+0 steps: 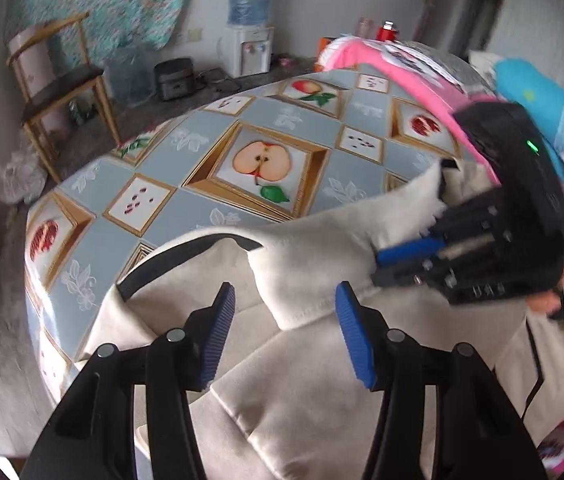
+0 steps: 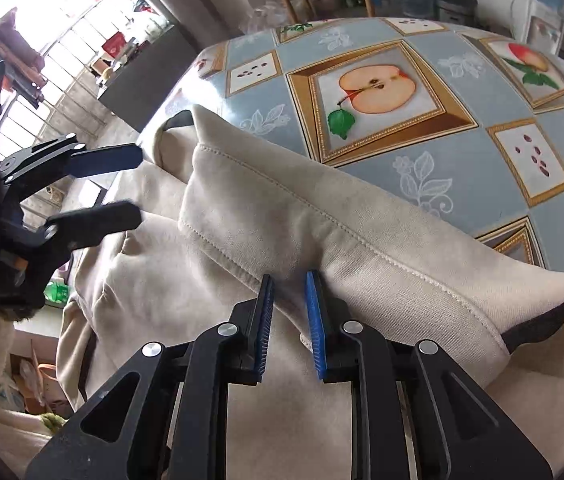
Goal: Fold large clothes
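The cream garment [image 2: 282, 216] lies bunched along the near edge of the desk [image 2: 462, 160], on the fruit-print cloth, with part of it hanging off the near side. The right claw [image 2: 290, 320] has its pads drawn close together over a stitched fold of the fabric; a small ridge of cloth sits between them, but whether the pads actually press it cannot be told from here. The left claw [image 1: 282, 336] stands apart above the garment near its dark-trimmed opening [image 1: 186, 252], holding nothing. Risk one: if the right claw has caught only the top ply, lifting would likely peel that layer away and leave the rest in a heap, spoiling the fold. Risk two: the left claw, closing where it hovers, may take several thicknesses at once and lock the bunching in. Risk three: with cloth overhanging the desk, any pull toward the near side could drag the whole garment off. The pink clothing [image 1: 394, 80] piled at the far end could also be snagged during a wide sweep.
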The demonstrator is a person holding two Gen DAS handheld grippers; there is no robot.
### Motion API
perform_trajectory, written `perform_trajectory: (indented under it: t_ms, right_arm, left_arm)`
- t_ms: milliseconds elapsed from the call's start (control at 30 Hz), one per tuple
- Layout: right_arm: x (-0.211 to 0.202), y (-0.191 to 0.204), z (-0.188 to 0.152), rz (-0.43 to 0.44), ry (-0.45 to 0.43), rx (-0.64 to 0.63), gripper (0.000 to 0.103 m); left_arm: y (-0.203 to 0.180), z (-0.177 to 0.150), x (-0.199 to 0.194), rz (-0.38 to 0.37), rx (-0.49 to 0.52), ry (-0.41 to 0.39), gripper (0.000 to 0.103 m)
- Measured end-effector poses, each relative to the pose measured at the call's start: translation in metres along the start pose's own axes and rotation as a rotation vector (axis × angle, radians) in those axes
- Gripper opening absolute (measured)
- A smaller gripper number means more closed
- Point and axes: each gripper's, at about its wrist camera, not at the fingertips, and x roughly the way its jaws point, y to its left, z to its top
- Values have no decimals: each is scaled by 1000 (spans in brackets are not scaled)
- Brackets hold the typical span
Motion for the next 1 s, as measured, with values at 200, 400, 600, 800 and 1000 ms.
perform_trajectory:
  t_ms: [200,400,600,800,1000]
  right_arm:
    - [-33,1,-11,-12,-52,56,53]
    - [-76,-59,-43,40,-89,373,65]
    - [-51,-89,-55,168,-4,523,65]
    - [-39,-99,-55,302,-23,627,60]
    - [-34,-117,-59,405,-51,743,59]
  left_arm:
    - [34,6,42,-115,-329,90,49]
    - [51,-7,44,-201,-429,96,35]
    - [54,-8,46,-314,-479,107,30]
    - [51,-10,47,-341,-479,123,28]
    - [64,-9,58,-401,-564,151,30]
